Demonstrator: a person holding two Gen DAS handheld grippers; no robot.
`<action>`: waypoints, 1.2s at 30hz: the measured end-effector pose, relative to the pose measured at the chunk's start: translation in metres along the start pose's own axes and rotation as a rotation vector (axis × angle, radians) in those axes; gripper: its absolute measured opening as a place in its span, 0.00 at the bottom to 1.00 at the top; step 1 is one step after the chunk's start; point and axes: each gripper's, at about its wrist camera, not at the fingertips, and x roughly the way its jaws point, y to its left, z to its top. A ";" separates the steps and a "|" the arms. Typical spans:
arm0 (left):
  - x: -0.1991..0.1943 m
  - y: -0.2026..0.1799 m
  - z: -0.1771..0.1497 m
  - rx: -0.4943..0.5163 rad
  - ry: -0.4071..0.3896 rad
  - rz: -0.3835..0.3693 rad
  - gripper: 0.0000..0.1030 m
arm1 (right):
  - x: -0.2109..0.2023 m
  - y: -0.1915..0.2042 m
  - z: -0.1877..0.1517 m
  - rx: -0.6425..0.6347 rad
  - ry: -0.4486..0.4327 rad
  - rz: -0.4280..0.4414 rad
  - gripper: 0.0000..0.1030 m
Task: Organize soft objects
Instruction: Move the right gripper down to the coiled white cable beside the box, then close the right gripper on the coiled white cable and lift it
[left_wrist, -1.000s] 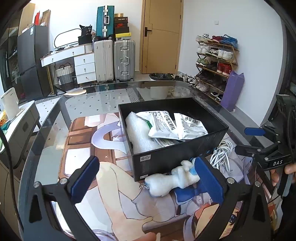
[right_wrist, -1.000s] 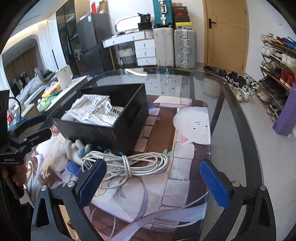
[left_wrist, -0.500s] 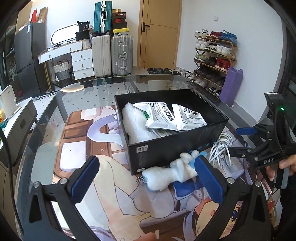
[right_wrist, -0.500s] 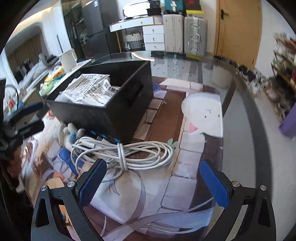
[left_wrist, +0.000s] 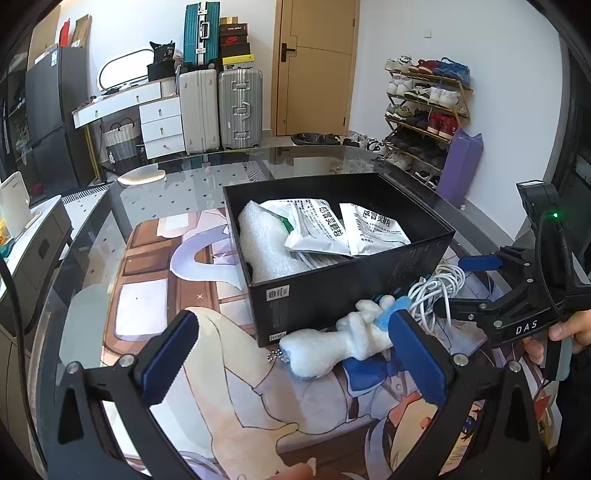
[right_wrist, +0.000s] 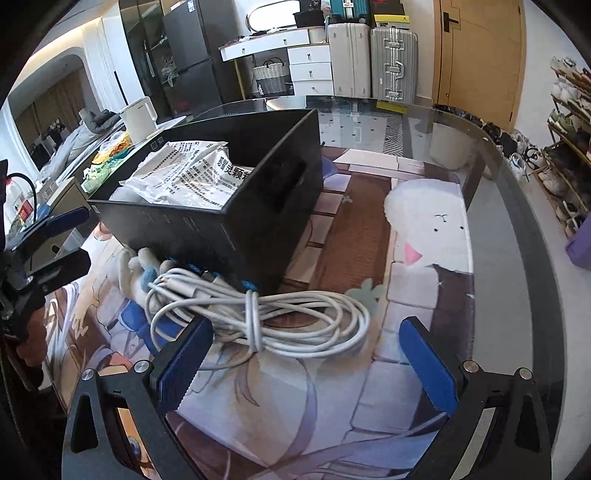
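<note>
Plush toy (left_wrist: 334, 341) lies on the printed mat (left_wrist: 155, 314), touching the black box (left_wrist: 343, 291) at its near wall, beside the coiled white cable (right_wrist: 258, 314). Box already holds bubble wrap (left_wrist: 264, 243) and white pouches (left_wrist: 347, 229); toy and cable look left to go in. Left gripper (left_wrist: 291, 358) hovers wide apart near the toy, empty. Right gripper (right_wrist: 303, 362) also spread, empty, over the cable. Glass table (right_wrist: 517, 236); suitcases (left_wrist: 221, 107), shoe rack (left_wrist: 424, 110), door (left_wrist: 314, 66) behind.
</note>
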 end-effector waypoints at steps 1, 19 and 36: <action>0.000 0.000 0.000 -0.001 0.001 0.000 1.00 | 0.001 0.003 -0.001 -0.008 0.003 -0.002 0.99; -0.001 0.005 -0.001 -0.006 0.000 0.004 1.00 | 0.007 0.014 0.003 0.037 -0.013 -0.023 0.99; 0.002 0.007 -0.005 -0.009 0.006 0.002 1.00 | -0.007 0.010 -0.007 0.007 -0.017 0.071 0.52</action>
